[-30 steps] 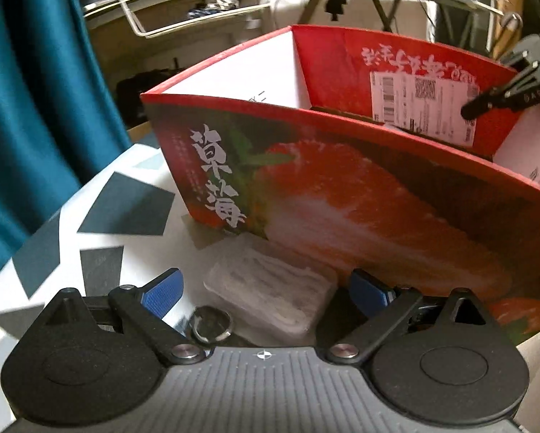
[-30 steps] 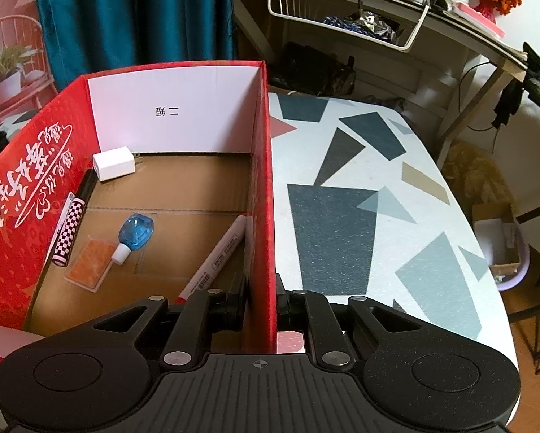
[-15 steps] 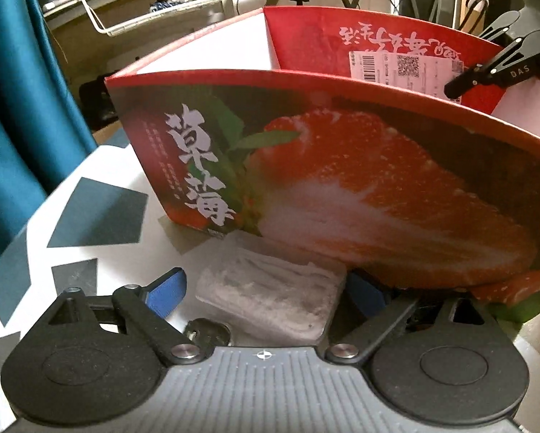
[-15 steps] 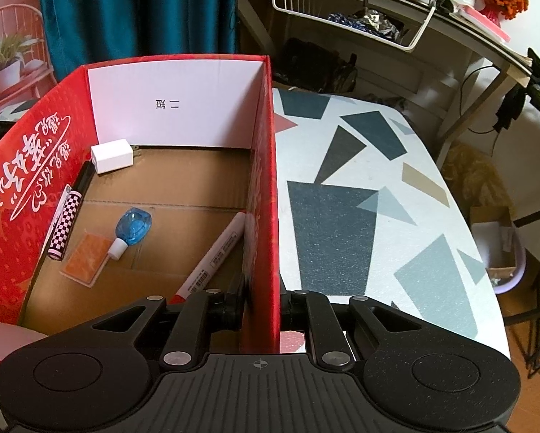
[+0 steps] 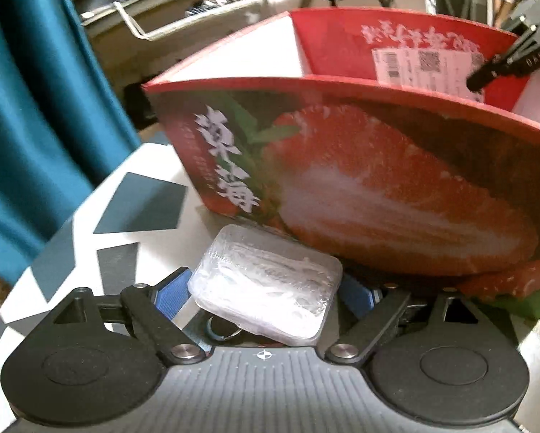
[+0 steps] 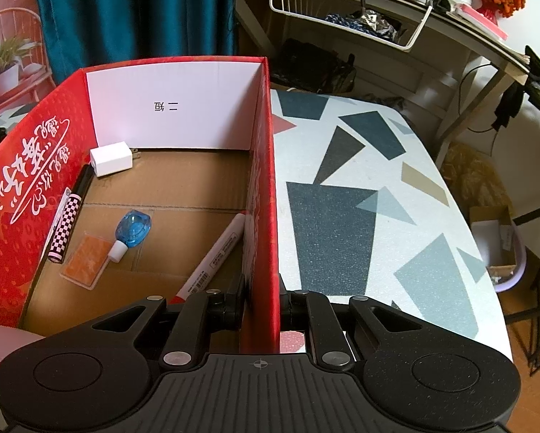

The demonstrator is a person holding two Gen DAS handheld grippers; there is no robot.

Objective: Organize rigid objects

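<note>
Your left gripper [image 5: 264, 297] sits low in the left wrist view with a clear plastic case [image 5: 266, 288] between its blue pads [image 5: 170, 296]. The jaws are closing. The left pad is at the case's edge, but the blur hides whether both pads press on it yet. The case is tilted, its far end toward the bottom of the red box [image 5: 360, 187], and a metal ring [image 5: 223, 326] lies under it on the patterned table [image 5: 136, 209]. The strawberry-printed side of the box fills the middle of that frame, and your right gripper's black fingers [image 5: 501, 66] show at the upper right, at the box rim.

In the right wrist view, your right gripper [image 6: 261, 305] is clamped narrowly on the right wall of the box [image 6: 264, 180], one finger inside and one outside. Inside, on the cardboard floor, you have a white block [image 6: 111, 158] in the far left corner, a checkered pen [image 6: 66, 227] along the left wall, an orange card [image 6: 87, 259] with a blue bottle [image 6: 133, 231] just beside it, and a white marker [image 6: 216, 252] leaning near the right wall. The table [image 6: 378, 216] stretches off to the right.
</note>
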